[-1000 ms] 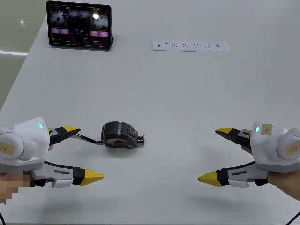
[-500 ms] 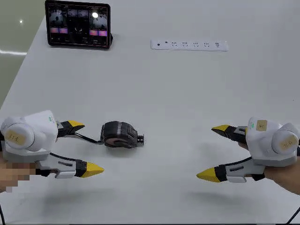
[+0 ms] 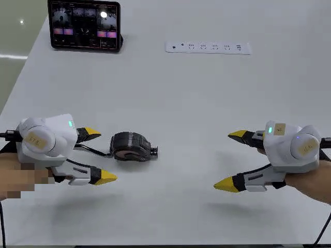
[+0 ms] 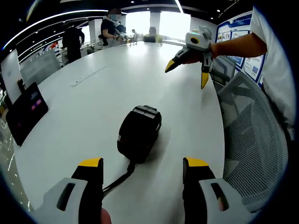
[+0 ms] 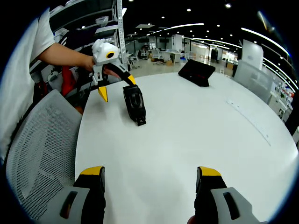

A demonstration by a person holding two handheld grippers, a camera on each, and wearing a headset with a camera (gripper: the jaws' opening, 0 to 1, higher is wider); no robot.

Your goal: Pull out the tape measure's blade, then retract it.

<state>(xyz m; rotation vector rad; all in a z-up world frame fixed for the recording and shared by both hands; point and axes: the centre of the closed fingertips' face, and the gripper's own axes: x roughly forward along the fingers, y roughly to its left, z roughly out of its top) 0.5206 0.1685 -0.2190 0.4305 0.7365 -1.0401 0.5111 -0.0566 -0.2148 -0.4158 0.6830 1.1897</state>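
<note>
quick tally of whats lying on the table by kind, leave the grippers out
tape measure: 1
tablet: 1
power strip: 1
total: 3

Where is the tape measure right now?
Head view: the tape measure lies on the white table, left of centre, just ahead of the open left gripper.
</note>
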